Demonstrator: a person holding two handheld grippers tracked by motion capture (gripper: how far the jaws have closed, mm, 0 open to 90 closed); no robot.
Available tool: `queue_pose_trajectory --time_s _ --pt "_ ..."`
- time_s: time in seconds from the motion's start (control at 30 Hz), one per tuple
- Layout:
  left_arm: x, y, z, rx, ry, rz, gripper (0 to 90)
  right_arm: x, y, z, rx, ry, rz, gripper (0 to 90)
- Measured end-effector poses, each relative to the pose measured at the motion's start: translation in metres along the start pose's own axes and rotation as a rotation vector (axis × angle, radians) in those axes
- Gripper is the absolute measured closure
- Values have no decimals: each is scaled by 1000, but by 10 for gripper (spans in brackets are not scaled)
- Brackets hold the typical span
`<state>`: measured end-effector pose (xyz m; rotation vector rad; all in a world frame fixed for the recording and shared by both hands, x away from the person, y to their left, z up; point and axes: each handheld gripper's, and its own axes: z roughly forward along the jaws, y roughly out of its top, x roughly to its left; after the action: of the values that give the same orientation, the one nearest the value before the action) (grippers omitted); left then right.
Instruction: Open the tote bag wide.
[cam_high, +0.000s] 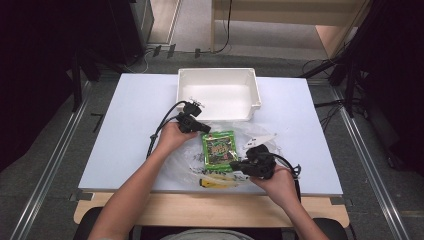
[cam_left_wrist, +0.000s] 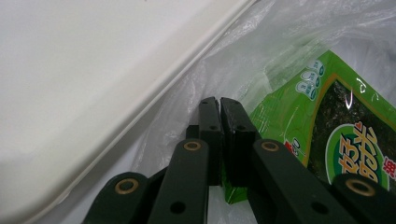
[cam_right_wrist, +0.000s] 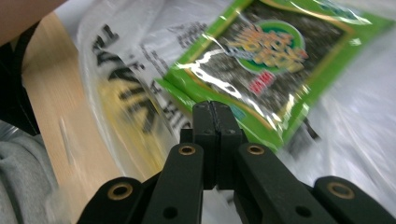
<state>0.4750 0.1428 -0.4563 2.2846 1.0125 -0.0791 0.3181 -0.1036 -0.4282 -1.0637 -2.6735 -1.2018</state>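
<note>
A green seaweed snack packet (cam_high: 219, 149) lies in a clear plastic bag (cam_high: 255, 135) at the table's front middle. My left gripper (cam_high: 206, 129) is at the packet's far left corner. In the left gripper view its jaws (cam_left_wrist: 219, 100) stand together, with a strip of the packet (cam_left_wrist: 336, 130) and bag film (cam_left_wrist: 243, 51) caught low between them. My right gripper (cam_high: 234, 166) is at the packet's near edge. Its jaws (cam_right_wrist: 212, 105) are closed where the bag (cam_right_wrist: 126, 84) meets the packet (cam_right_wrist: 261, 51); what they pinch looks like the film.
An empty white bin (cam_high: 218, 71) stands just behind the bag, its wall (cam_left_wrist: 93, 70) close to my left gripper. Something yellow (cam_high: 215, 182) shows in the bag's near end. A wooden ledge (cam_high: 210, 205) runs along the table's front edge.
</note>
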Motion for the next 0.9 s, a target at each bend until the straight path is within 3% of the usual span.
queue_pose_trajectory --time_s 0.43,0.57,0.9 --pt "-1 -1 1 -2 -6 4 885 19 31 38 27 76 -62 900" --pt "-1 -1 1 -5 -5 4 885 22 30 50 47 108 -64 900" --pt "0 0 2 -15 -3 3 886 33 14 68 87 130 -86 900"
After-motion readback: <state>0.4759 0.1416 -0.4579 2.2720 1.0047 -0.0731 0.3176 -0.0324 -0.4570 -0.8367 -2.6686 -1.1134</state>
